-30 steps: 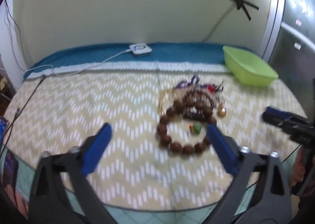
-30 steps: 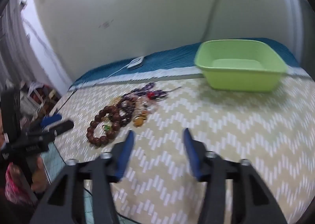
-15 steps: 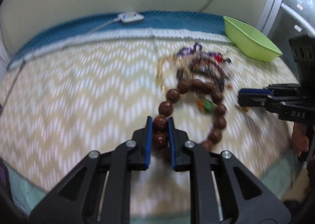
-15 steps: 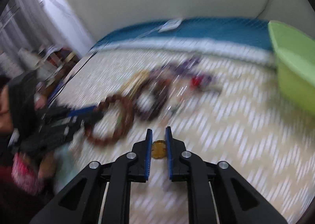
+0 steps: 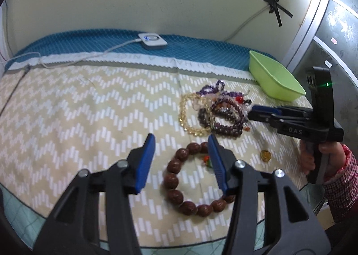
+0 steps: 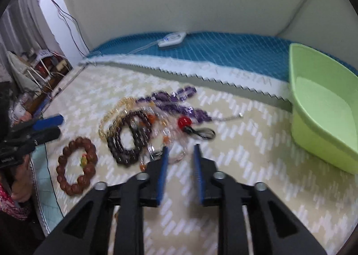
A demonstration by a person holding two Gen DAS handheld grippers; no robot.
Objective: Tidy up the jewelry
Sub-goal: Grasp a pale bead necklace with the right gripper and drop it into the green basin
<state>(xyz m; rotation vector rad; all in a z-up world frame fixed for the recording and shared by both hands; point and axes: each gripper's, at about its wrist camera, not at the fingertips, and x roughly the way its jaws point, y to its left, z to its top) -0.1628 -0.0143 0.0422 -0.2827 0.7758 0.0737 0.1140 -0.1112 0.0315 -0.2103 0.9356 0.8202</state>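
A brown wooden bead bracelet (image 5: 173, 180) lies flat on the chevron mat (image 5: 89, 120), apart from the pile. My left gripper (image 5: 181, 140) hovers over its far side with its jaws opening, and the pads touch nothing. A small amber pendant (image 5: 265, 155) lies alone on the mat to the right. The jewelry pile (image 6: 143, 120) holds a yellow bead strand (image 5: 182, 116), a dark purple bracelet (image 6: 118, 143), violet stones and a red bead. My right gripper (image 6: 181, 149) is at the pile's near edge. Its jaws are opening, with a narrow gap and nothing between them.
A light green tub (image 6: 322, 107) stands empty at the back right of the mat. A white charger puck (image 5: 152, 40) with a cable lies on the blue cloth by the wall. A hand in a red plaid sleeve (image 5: 335, 165) holds the right gripper. The table edge runs close in front.
Half a second ago my left gripper was shut on a brown bead; it has let go and the bracelet lies nearer the front edge. My right gripper has released the amber pendant and moved to the pile.
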